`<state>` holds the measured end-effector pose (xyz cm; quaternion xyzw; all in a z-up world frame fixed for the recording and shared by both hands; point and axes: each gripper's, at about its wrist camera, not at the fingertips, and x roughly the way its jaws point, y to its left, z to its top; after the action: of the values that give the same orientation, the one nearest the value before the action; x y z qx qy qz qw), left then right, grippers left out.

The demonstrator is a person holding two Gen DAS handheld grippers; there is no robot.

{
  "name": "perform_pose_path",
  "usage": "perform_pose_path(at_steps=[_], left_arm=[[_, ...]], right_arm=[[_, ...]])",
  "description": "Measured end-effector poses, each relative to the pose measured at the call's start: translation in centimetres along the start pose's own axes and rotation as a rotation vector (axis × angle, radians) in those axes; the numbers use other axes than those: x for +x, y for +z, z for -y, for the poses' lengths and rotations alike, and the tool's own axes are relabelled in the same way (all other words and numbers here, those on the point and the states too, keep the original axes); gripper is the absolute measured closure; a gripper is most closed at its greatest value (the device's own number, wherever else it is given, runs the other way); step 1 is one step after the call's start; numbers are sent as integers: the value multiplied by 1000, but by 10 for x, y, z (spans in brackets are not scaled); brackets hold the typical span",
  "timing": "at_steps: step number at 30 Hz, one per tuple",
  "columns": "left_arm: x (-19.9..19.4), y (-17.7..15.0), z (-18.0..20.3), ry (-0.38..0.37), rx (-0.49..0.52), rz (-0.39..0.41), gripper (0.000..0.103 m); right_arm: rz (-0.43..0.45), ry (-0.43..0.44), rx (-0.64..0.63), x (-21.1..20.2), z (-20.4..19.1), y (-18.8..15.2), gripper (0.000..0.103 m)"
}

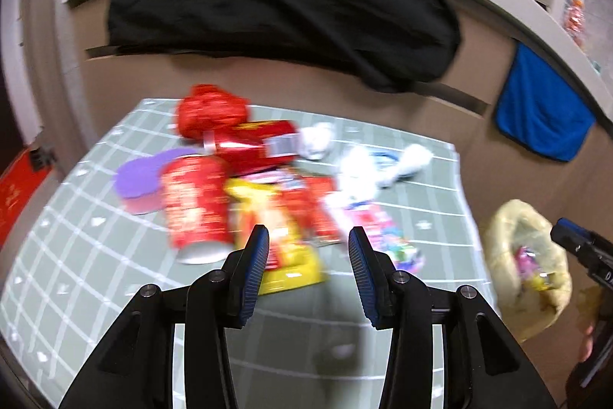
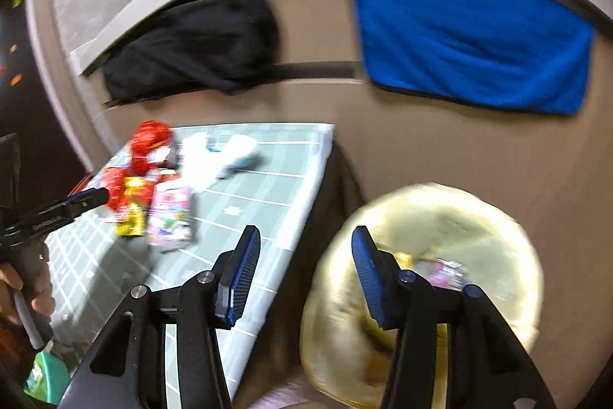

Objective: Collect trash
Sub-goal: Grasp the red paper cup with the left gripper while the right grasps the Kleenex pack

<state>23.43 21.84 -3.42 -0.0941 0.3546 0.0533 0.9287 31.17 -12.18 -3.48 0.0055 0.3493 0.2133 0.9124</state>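
A pile of trash lies on a grey-green gridded mat: a red can, a yellow-red snack wrapper, a pink wrapper, a crumpled red wrapper, a red box, white tissues and a purple disc. My left gripper is open and empty, just above the yellow wrapper. My right gripper is open and empty, between the mat's edge and a pale yellow trash bag that holds wrappers. The bag also shows in the left wrist view.
A black cloth and a blue cloth hang from a white ledge over a brown surface behind the mat. The left gripper's side shows at the left of the right wrist view. Both views are blurred.
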Motion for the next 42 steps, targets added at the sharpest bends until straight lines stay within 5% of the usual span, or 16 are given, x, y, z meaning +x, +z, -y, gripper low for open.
perform_pose_path(at_steps=[12,29,39,42], left_arm=[[-17,-8,-60,97,-21,63,59],[14,-10,-106,-58,-107,-13,59],[19,-12,-120,-226,-187,-23,58],[44,5,-127,-194,-276,-29,57]], right_arm=[[-66,105,-48,66,-93,17,56],[-178,110,-92,124,-142,12,56],[-111,127,-131,100,-148,6,56],[-100,145,-155,95,-147,5,56]])
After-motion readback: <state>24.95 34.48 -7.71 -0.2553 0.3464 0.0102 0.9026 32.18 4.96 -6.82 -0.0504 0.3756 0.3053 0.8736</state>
